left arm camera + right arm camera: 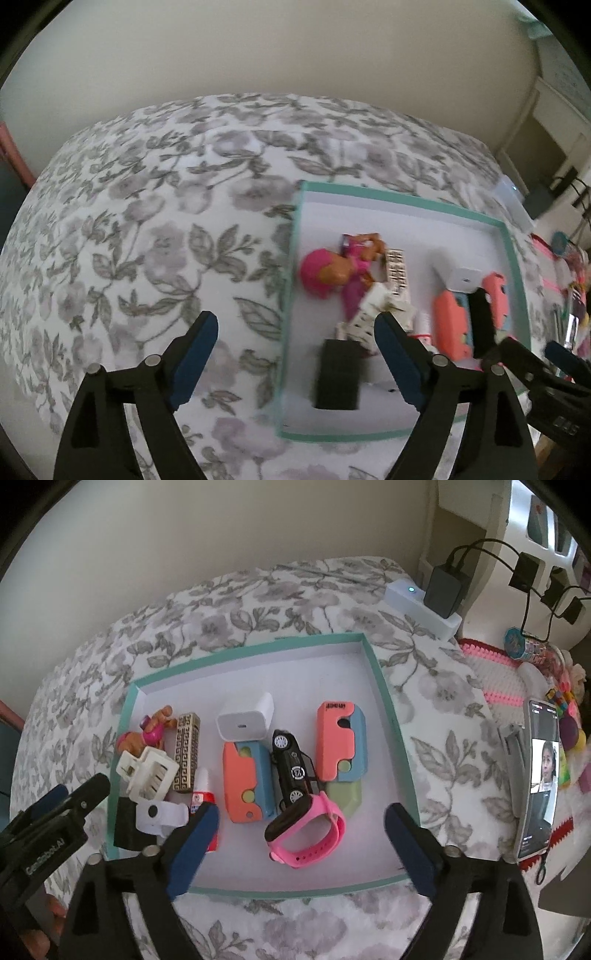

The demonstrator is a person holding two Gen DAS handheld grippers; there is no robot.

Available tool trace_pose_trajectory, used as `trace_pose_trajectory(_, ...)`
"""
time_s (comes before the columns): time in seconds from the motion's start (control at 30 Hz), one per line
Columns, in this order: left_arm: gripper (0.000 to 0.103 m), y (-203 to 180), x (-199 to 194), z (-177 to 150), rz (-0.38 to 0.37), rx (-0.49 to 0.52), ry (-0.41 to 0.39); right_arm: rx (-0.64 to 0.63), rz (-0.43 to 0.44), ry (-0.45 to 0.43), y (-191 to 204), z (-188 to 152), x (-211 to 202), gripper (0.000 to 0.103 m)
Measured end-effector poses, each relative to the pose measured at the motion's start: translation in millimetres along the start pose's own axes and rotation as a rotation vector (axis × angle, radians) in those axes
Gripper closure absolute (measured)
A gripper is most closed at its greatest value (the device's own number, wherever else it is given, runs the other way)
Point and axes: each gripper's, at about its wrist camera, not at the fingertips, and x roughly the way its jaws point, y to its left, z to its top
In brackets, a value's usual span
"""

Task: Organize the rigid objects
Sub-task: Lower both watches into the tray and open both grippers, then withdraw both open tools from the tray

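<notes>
Teal-rimmed tray point(384, 686) already holds the toys — pink watch point(306, 830) nearest its front edge. Both tools, right tool point(301, 834) and left tool point(295, 350), gape wide and empty; lower straight over one item, clear of neighbours.

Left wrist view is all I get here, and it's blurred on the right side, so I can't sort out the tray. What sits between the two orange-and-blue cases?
Observer: A black toy car lies between the cases, with a wheel pointing toward the white charger.
Operator: Anything in the near part of the tray?
Observer: A pink watch lies there, its screen end against the car.
Operator: Is the right gripper holding something?
Observer: No, the right gripper is open, its fingers on either side of the watch and not touching it.
Operator: Anything outside the tray on the right?
Observer: A phone stands propped, screen lit.
</notes>
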Motion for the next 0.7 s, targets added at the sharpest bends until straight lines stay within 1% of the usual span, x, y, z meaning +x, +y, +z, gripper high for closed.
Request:
trace_pose_trajectory(0.03,0.012,2,1,0,0.005,-0.005,0.0,0.001,0.0,-0.009,0,0,-1,0.001)
trace_pose_trajectory(0.07,0.011,7,3,0,0.013,-0.014,-0.002,0.001,0.001,-0.014,1,1,-1,0.001)
trace_pose_trajectory(0.23,0.011,21,6,0,0.036,-0.054,-0.01,-0.006,0.012,-0.043,6,0,-3,0.0)
trace_pose_trajectory(0.3,0.008,25,5,-1,0.045,-0.059,-0.013,-0.012,0.013,-0.056,7,0,-4,0.0)
trace_pose_trajectory(0.33,0.002,28,5,-1,0.047,-0.064,-0.017,-0.015,0.014,-0.063,8,0,-5,0.0)
trace_pose_trajectory(0.37,0.0,30,4,-1,0.049,-0.069,-0.021,-0.019,0.015,-0.068,9,0,-6,0.0)
trace_pose_trajectory(0.53,0.0,36,-7,-2,0.041,-0.077,-0.054,-0.039,0.01,-0.087,16,-3,-10,0.0)
trace_pose_trajectory(0.7,0.0,35,-18,-8,0.044,-0.04,-0.058,-0.041,0.016,-0.1,22,-7,-15,0.0)
